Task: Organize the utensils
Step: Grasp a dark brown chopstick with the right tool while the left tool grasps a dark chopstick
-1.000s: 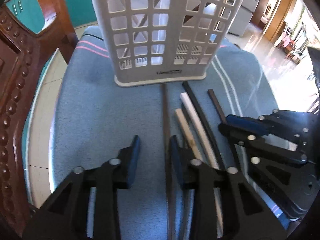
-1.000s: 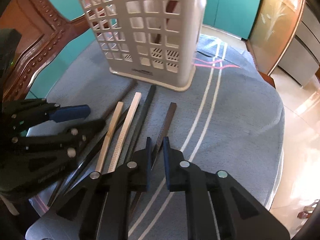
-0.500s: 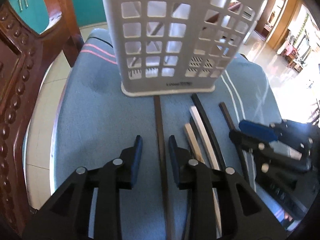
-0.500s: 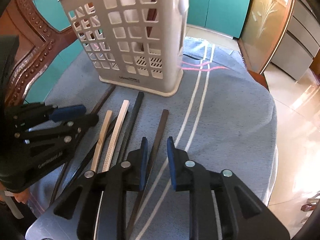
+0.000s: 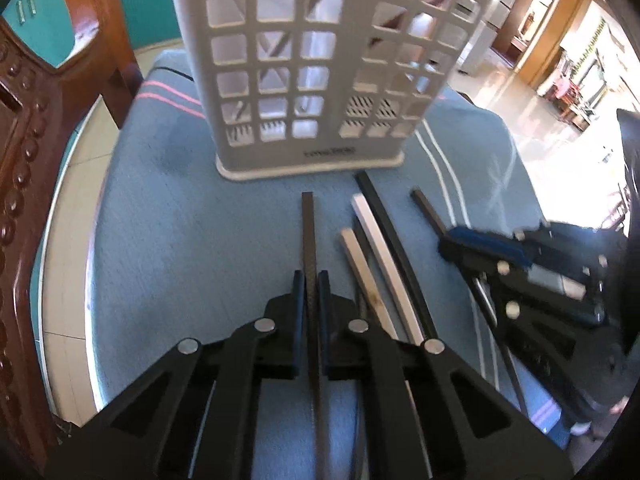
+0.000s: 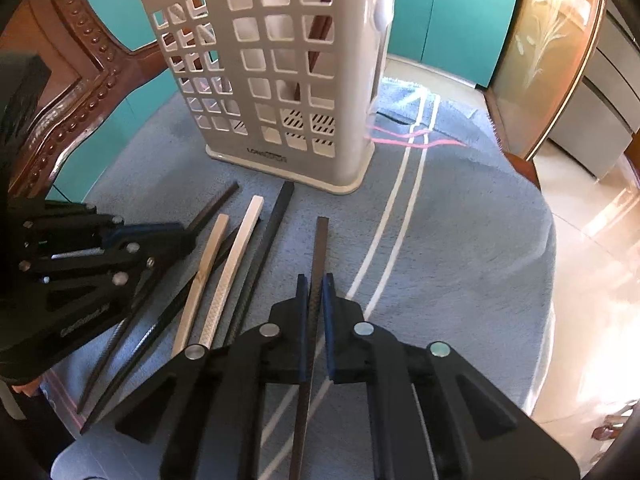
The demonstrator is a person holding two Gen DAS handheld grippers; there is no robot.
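Round tabletop under a blue cloth with white and pink stripes; carved wooden chair at its left edge, teal cabinets and glossy tile floor behind. A white lattice utensil holder stands upright toward the far edge of the tabletop, a few sticks already leaning inside it.

Loose chopsticks lie side by side on the cloth in front of the holder, tips pointing at it. Left gripper: jaws together, clamped on a dark brown chopstick, the leftmost one, whose far tip stops just short of the holder's base. Right gripper: jaws together, clamped on another dark chopstick, the rightmost one, near the white stripes. Both point steeply down at the cloth.

Between the two held sticks, still flat on the cloth: a pale wood chopstick, a white chopstick, a black chopstick, plus a thin dark one partly hidden under them. Whether the held sticks are lifted off the cloth, cannot tell.

In the right wrist view, part of a hand shows at the lower left edge, behind the left gripper.
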